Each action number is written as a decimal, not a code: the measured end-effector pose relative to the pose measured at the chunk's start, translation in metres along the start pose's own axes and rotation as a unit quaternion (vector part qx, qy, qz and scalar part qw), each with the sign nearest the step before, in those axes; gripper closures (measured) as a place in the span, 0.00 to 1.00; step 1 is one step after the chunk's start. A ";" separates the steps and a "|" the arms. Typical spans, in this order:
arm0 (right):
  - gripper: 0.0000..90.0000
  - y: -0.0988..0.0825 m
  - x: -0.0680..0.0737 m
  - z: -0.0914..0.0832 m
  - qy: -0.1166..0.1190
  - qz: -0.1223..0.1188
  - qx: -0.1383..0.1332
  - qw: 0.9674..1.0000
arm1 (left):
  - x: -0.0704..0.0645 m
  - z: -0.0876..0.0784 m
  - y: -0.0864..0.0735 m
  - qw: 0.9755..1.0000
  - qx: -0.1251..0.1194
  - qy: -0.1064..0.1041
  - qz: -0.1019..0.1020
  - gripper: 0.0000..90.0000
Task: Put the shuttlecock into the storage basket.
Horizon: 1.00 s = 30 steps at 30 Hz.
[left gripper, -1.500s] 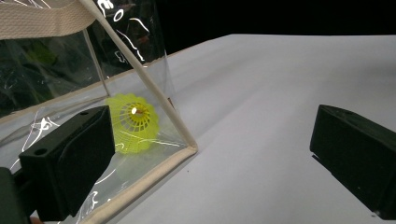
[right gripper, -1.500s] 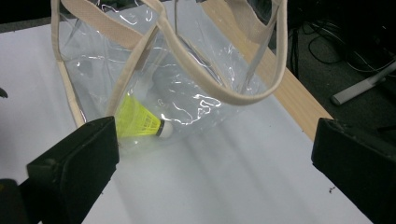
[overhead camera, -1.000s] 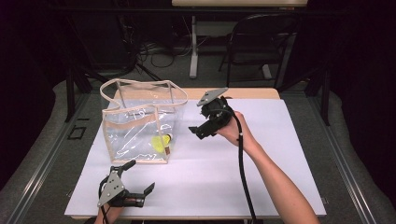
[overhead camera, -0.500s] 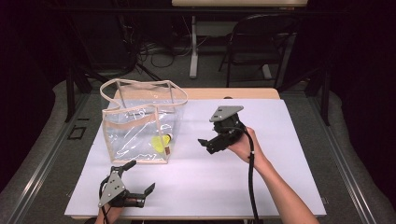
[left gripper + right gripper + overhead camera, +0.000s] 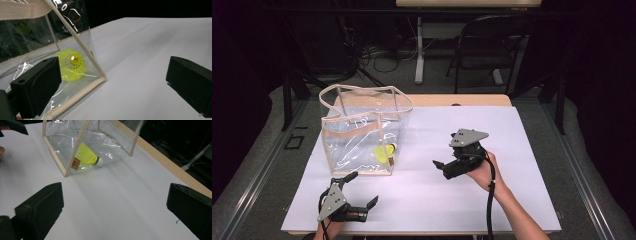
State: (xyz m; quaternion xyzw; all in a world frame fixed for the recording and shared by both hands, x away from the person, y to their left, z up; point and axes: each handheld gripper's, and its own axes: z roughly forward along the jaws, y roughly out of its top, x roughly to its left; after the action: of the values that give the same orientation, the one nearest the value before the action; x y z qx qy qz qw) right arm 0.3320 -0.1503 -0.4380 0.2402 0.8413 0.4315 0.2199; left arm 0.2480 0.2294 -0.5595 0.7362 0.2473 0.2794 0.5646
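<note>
On the white tabletop [image 5: 512, 150], a clear plastic bag [image 5: 362, 135] with beige trim stands upright toward the left rear, its mouth open upward, and a yellow shuttlecock [image 5: 384, 152] lies on its side inside, on the bag floor near the front right corner. In the right gripper view the shuttlecock [image 5: 87, 157] shows its white cork tip pointing toward the bag's interior, with a small brown label [image 5: 75, 163] on the bag's corner seam in front of it. The left gripper [image 5: 354, 195] rests low at the near edge of the tabletop, just in front of the bag, its fingers released and spread wide, holding nothing; its own view looks through the clear wall at the skirt of the shuttlecock [image 5: 71, 63]. The right gripper [image 5: 444, 167] is held above the tabletop, well apart from the bag on its right, fingers likewise released and empty. The shuttlecock appears already placed, so the step in hand is judged to be clearing both grippers from the bag. To do this well, the fingers should be kept spread and drawn away without brushing the light, flexible walls or handles, which would probably tip or slide the bag. Whether the left finger touches the bag's wall cannot be told from these views.
</note>
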 end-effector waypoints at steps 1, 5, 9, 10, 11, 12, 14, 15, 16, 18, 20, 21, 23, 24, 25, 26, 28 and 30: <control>0.01 -0.003 0.000 -0.001 -0.001 0.001 -0.001 1.000 | 0.000 0.000 0.000 1.000 0.000 0.000 0.000 0.00; 0.01 -0.015 0.003 -0.006 -0.005 0.007 -0.006 1.000 | 0.000 0.000 0.000 1.000 -0.001 0.001 -0.001 0.00; 0.01 -0.025 0.005 -0.012 -0.008 0.013 -0.017 1.000 | 0.000 0.000 0.000 1.000 0.000 0.000 0.000 0.00; 0.01 -0.027 0.006 -0.014 -0.009 0.014 -0.018 1.000 | 0.000 0.000 0.000 1.000 0.000 -0.001 0.000 0.00; 0.01 -0.029 0.007 -0.015 -0.011 0.014 -0.020 1.000 | 0.000 0.000 0.000 1.000 0.000 0.000 0.000 0.00; 0.01 -0.031 0.007 -0.017 -0.012 0.014 -0.020 1.000 | 0.000 0.000 0.000 1.000 0.000 0.000 0.001 0.00; 0.01 -0.036 0.008 -0.020 -0.015 0.013 -0.021 1.000 | 0.000 0.000 0.000 1.000 0.000 0.001 0.000 0.00; 0.01 -0.039 0.009 -0.021 -0.016 0.013 -0.024 0.999 | 0.000 0.000 0.000 1.000 0.000 0.001 0.000 0.00; 0.01 -0.040 0.010 -0.021 -0.017 0.012 -0.024 0.999 | 0.000 0.000 0.000 1.000 0.000 0.001 0.000 0.00; 0.01 -0.044 0.011 -0.023 -0.020 0.011 -0.025 0.999 | 0.000 0.000 0.000 1.000 0.000 0.001 0.000 0.00; 0.01 -0.050 0.013 -0.024 -0.020 0.013 -0.026 0.999 | 0.000 -0.001 0.000 1.000 0.000 0.001 0.000 0.00; 0.01 -0.052 0.014 -0.025 -0.022 0.012 -0.026 0.999 | 0.000 -0.001 0.000 1.000 0.000 0.001 0.000 0.00; 0.01 -0.056 0.016 -0.027 -0.024 0.009 -0.026 0.999 | 0.000 -0.001 0.000 1.000 0.000 0.001 0.000 0.00; 0.01 -0.058 0.017 -0.027 -0.025 0.010 -0.027 0.999 | 0.000 0.000 0.000 1.000 0.000 0.001 0.000 0.00; 0.01 -0.060 0.018 -0.028 -0.025 0.010 -0.027 0.999 | 0.000 0.000 0.000 1.000 0.000 0.000 0.000 0.00; 0.01 -0.062 0.019 -0.028 -0.025 0.010 -0.028 0.999 | 0.000 0.000 0.000 1.000 0.000 0.000 0.001 0.00; 0.01 -0.067 0.021 -0.029 -0.027 0.010 -0.030 0.999 | 0.000 0.000 0.000 1.000 0.000 -0.001 0.001 0.00; 0.01 -0.071 0.023 -0.030 -0.028 0.010 -0.032 0.999 | 0.000 0.000 0.000 1.000 0.000 0.000 0.001 0.00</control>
State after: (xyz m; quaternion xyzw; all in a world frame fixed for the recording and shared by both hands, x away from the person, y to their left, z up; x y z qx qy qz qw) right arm 0.2814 -0.1917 -0.4851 0.2531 0.8184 0.4532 0.2464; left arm 0.2477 0.2295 -0.5596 0.7368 0.2467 0.2792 0.5642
